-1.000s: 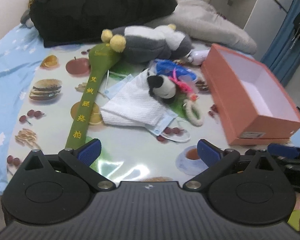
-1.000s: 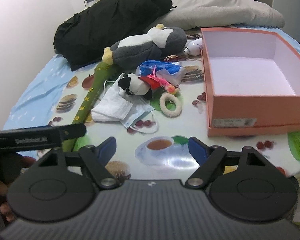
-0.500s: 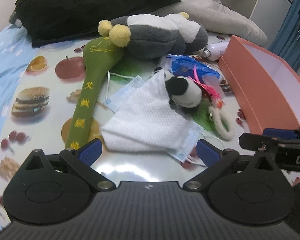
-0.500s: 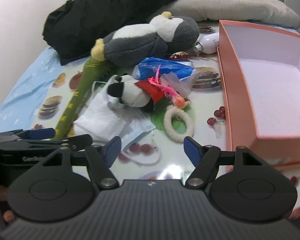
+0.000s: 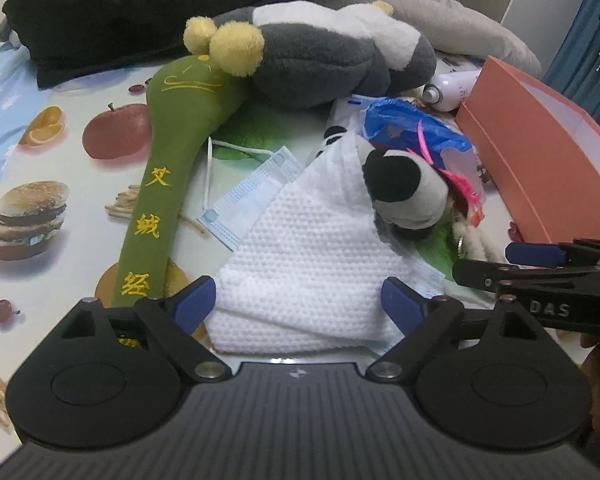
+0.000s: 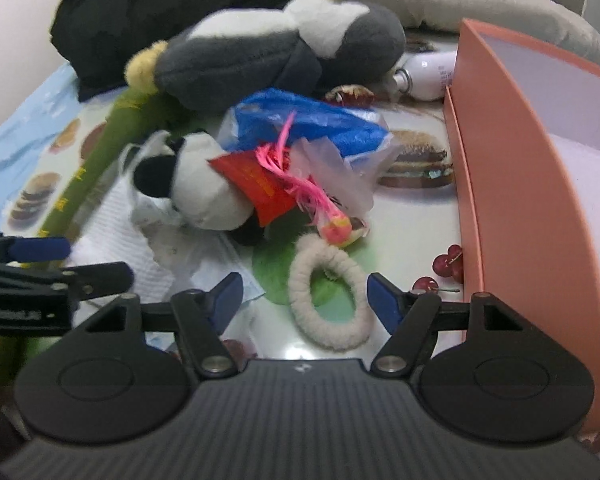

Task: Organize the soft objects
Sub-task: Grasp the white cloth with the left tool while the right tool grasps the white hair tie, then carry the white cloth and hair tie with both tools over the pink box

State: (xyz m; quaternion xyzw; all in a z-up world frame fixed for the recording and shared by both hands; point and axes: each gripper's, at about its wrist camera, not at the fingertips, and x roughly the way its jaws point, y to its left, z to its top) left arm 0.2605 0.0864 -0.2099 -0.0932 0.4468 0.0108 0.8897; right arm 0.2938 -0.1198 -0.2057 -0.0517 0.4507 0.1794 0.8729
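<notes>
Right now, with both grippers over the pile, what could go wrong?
The left gripper, jaws just narrowing but open, straddles the white cloth; the small panda rests on that cloth's far edge and could be dragged along. The right gripper, open, frames the white ring, which lies flat, so the pads may slip off.

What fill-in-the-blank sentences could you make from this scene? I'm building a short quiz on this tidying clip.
1. The white textured cloth lies between the open fingers of the ____ gripper.
2. The cream fabric ring lies on the table right in front of the ____ gripper.
3. The small panda plush wears a ____ bib.
4. The salmon box holds ____ soft toys so far.

Missing words: left; right; red; no
</notes>
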